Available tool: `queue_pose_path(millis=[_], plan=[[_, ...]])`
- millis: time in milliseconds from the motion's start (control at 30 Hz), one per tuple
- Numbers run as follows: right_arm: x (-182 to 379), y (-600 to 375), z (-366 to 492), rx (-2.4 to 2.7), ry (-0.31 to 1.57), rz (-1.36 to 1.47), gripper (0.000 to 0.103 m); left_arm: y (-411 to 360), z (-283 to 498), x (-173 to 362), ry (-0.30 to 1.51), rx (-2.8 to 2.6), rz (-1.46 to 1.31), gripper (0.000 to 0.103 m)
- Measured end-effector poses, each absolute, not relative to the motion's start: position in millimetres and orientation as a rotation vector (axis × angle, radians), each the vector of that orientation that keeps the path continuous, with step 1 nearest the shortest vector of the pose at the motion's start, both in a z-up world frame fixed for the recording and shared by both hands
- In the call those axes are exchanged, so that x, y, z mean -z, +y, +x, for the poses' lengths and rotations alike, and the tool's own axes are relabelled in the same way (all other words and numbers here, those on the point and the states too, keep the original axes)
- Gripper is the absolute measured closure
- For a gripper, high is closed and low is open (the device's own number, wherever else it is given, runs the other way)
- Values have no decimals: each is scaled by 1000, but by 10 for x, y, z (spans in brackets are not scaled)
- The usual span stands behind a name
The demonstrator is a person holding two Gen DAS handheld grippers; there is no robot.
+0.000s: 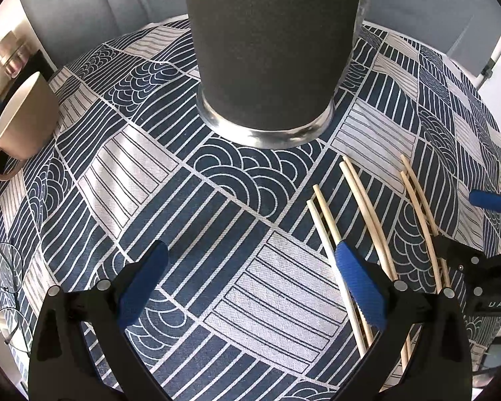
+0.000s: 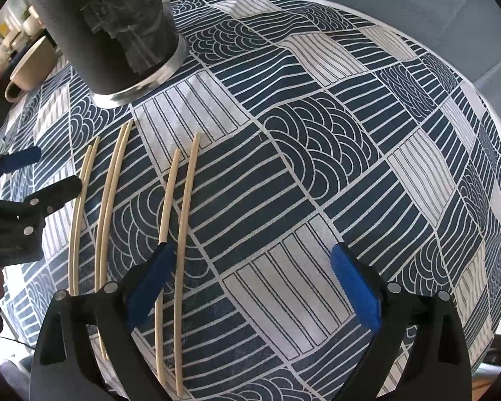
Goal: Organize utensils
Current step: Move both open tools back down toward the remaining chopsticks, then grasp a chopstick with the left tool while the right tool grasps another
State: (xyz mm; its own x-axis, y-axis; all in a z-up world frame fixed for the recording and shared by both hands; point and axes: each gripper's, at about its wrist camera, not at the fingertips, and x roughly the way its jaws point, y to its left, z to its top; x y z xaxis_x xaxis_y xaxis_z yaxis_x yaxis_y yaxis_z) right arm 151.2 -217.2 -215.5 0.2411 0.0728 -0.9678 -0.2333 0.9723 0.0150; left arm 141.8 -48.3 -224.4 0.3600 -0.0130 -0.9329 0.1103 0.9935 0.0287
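Three pairs of pale wooden chopsticks (image 2: pixel 180 220) lie side by side on the patterned tablecloth; in the left wrist view the chopsticks (image 1: pixel 370 214) lie at the right. A tall dark cylindrical holder with a silver base (image 1: pixel 267 50) stands upright behind them, also in the right wrist view (image 2: pixel 117 33). My left gripper (image 1: pixel 250 254) is open and empty above the cloth, its right finger over the leftmost pair. My right gripper (image 2: pixel 250 257) is open and empty, its left finger (image 2: pixel 150 280) over the rightmost pair. Each gripper shows at the edge of the other's view.
A beige mug (image 1: pixel 20 123) stands at the left of the table, also in the right wrist view (image 2: pixel 30 67). Glasses (image 1: pixel 6 287) lie at the left table edge. The round table's far edge (image 2: pixel 384 10) curves behind, with shelves and small items beyond at the left.
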Motion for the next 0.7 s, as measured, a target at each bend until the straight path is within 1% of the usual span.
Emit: queue_pose_path(millis=[300, 400, 700], plan=[[2174, -2207, 1527, -202, 1318, -130, 12, -436, 1314, 2223, 1158, 36, 103, 4], [2182, -2195, 1543, -198, 1321, -130, 10, -352, 1353, 2235, 1202, 4, -7, 5], [2223, -2243, 1573, -201, 1316, -115, 8, -459, 1375, 2245, 1217, -19, 21, 5]])
